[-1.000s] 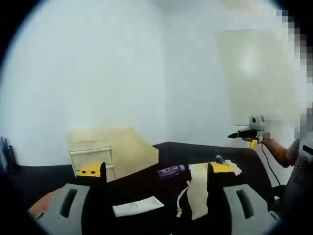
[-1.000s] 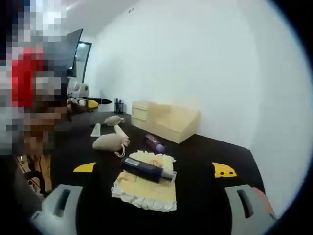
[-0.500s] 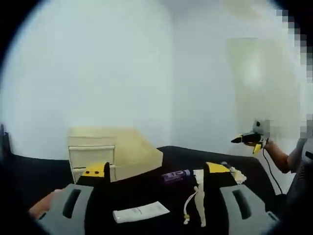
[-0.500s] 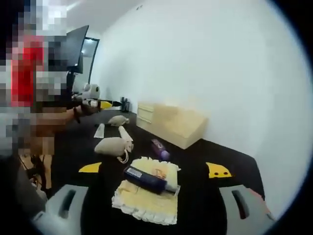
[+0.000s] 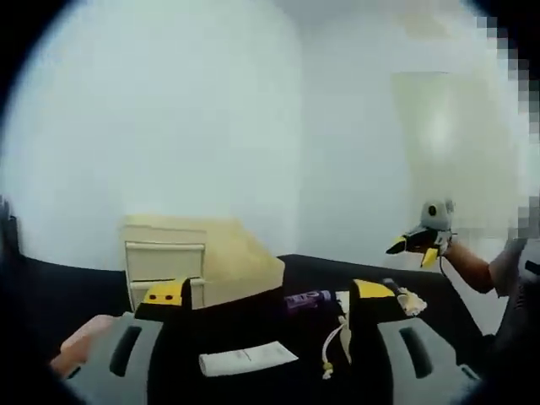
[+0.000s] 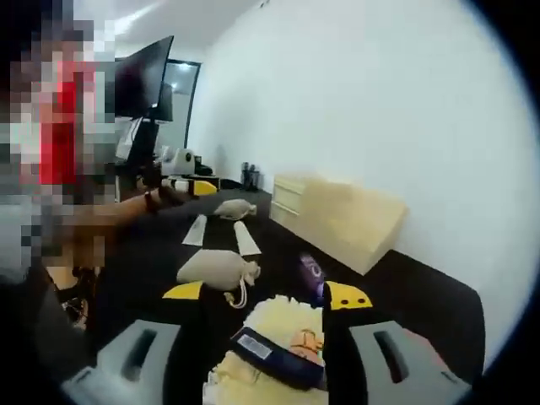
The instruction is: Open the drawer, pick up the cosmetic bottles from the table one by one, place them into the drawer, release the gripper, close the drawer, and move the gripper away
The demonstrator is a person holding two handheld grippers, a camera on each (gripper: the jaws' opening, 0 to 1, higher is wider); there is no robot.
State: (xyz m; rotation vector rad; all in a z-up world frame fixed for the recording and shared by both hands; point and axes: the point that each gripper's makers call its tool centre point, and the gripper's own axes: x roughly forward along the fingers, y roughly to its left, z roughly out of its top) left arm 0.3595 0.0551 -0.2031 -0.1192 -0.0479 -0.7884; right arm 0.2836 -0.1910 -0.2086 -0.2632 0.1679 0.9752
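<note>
A pale wooden drawer cabinet (image 5: 198,253) (image 6: 342,219) stands shut at the back of the black table (image 5: 253,325). A purple bottle (image 5: 307,299) (image 6: 310,270) lies in front of it. A dark blue bottle (image 6: 274,356) rests on a yellow frilled cloth (image 6: 283,325). A white tube (image 5: 247,358) lies near my left gripper (image 5: 269,292), which is open and holds nothing. My right gripper (image 6: 264,294) hovers over the dark blue bottle, open with a narrowed gap. From the left gripper view, the right gripper (image 5: 415,243) is in the air in a person's hand.
Two beige drawstring pouches (image 6: 215,266) (image 6: 236,208) and two white tubes (image 6: 196,229) (image 6: 246,239) lie on the table. A person's hand holds the left gripper (image 6: 181,187) at the far side. A monitor (image 6: 148,80) stands beyond, and dark containers (image 6: 249,175) sit by the wall.
The right gripper's jaws have drawn closer together, and its view has moved nearer the yellow cloth and dark blue bottle. The left view has shifted slightly; the right gripper stays raised.
</note>
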